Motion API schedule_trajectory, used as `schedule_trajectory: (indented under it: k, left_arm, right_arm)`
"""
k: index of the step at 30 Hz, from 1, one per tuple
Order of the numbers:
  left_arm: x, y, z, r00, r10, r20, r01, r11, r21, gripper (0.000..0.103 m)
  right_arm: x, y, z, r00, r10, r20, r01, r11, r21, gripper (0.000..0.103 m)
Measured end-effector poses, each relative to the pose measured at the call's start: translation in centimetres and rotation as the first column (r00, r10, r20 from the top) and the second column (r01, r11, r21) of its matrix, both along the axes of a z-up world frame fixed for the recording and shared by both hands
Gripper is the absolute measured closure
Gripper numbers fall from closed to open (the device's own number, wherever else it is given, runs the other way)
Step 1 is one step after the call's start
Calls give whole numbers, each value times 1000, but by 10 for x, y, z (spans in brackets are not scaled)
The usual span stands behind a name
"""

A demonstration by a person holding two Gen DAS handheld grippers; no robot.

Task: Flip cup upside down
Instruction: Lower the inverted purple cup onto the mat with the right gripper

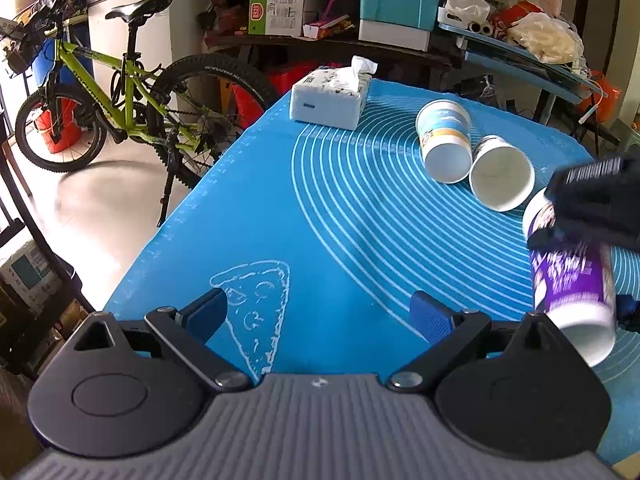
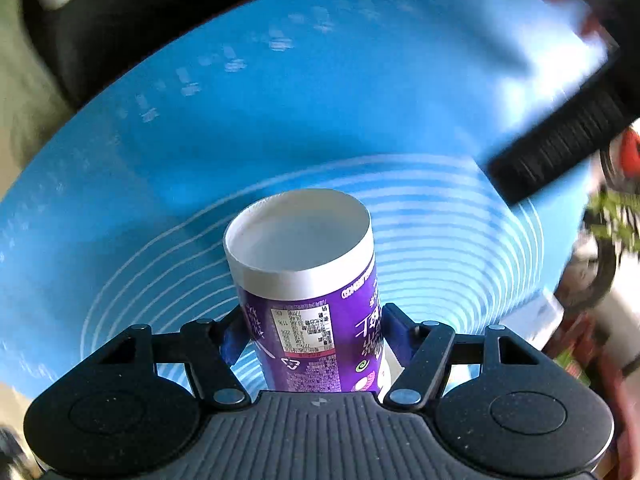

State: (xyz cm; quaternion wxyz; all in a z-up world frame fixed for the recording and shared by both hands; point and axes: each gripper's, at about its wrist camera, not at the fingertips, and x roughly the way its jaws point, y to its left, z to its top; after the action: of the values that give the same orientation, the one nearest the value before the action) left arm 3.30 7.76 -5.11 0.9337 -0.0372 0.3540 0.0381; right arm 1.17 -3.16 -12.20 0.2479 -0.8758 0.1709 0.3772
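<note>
A purple and white paper cup (image 2: pixel 308 292) is held between the blue pads of my right gripper (image 2: pixel 314 334), its open mouth pointing away from the camera toward the blue mat (image 2: pixel 280 100). In the left wrist view the same cup (image 1: pixel 570 280) hangs tilted above the mat at the right edge, mouth down and toward the camera, with the right gripper (image 1: pixel 592 204) clamped on it. My left gripper (image 1: pixel 320 316) is open and empty, low over the mat above a pizza drawing (image 1: pixel 256 308).
Two white and blue paper cups (image 1: pixel 444 140) (image 1: pixel 500 172) lie on their sides on the mat. A tissue box (image 1: pixel 330 96) stands at the mat's far edge. A green bicycle (image 1: pixel 120 92) and cluttered shelves stand beyond the table.
</note>
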Motion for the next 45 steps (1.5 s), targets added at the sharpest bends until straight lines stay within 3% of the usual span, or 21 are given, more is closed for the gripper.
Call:
schedule_trajectory:
  k: [3,6,9,12,15,18,20,22,25,29,30,33,37,43,45]
  left_arm:
    - [1,-4,4,1000,-10,13,10,1000,3,6]
    - [4,-8,8,999,-22,25,22,1000,6,6]
    - [6,-14,13,999,-38,36,38,999,8,6]
    - [8,-22,19,997,-60,55,60,998,14,6]
    - [9,-30,23,994,-82,76,81,997,22,6]
    - [10,-38,26,990,-106,96,104,994,27,6]
    - [11,-44,28,987,-119,111,117,993,28,6]
    - [12,-51,29,983,-131,125,128,991,32,6]
    - [12,-59,29,979,-145,142,141,989,38,6]
    - [14,-67,26,977,-153,149,149,988,35,6]
    - [14,-69,25,977,-154,148,150,988,35,6]
    - [15,-74,22,977,-155,146,151,988,38,6]
    - [15,-76,18,977,-147,151,143,989,35,6]
    - [15,-78,15,979,-141,144,136,990,41,6]
    - [16,-79,14,980,-140,142,135,990,45,6]
  right_arm:
    - [14,0,18,992,-126,-26,128,985,115,36]
    - [26,-6,45,969,-239,-66,248,940,236,36]
    - [39,-15,77,936,-334,-109,349,852,389,36]
    - [53,-27,99,888,-426,-172,446,707,548,36]
    - [52,-49,120,821,-505,-266,534,516,669,36]
    - [56,-73,132,740,-556,-380,602,294,743,36]
    - [59,-91,136,680,-569,-463,628,125,768,36]
    - [60,-111,134,615,-580,-534,634,-39,772,36]
    - [55,-137,130,540,-585,-605,594,-244,767,36]
    - [51,-166,119,430,-517,-740,494,-551,672,36]
    - [51,-169,114,415,-498,-762,475,-596,648,36]
    - [41,-171,106,407,-496,-767,404,-656,638,36]
    - [44,-176,94,350,-452,-821,345,-753,561,36]
    - [47,-193,72,276,-446,-852,229,-830,509,36]
    - [47,-197,66,273,-437,-857,199,-846,495,36]
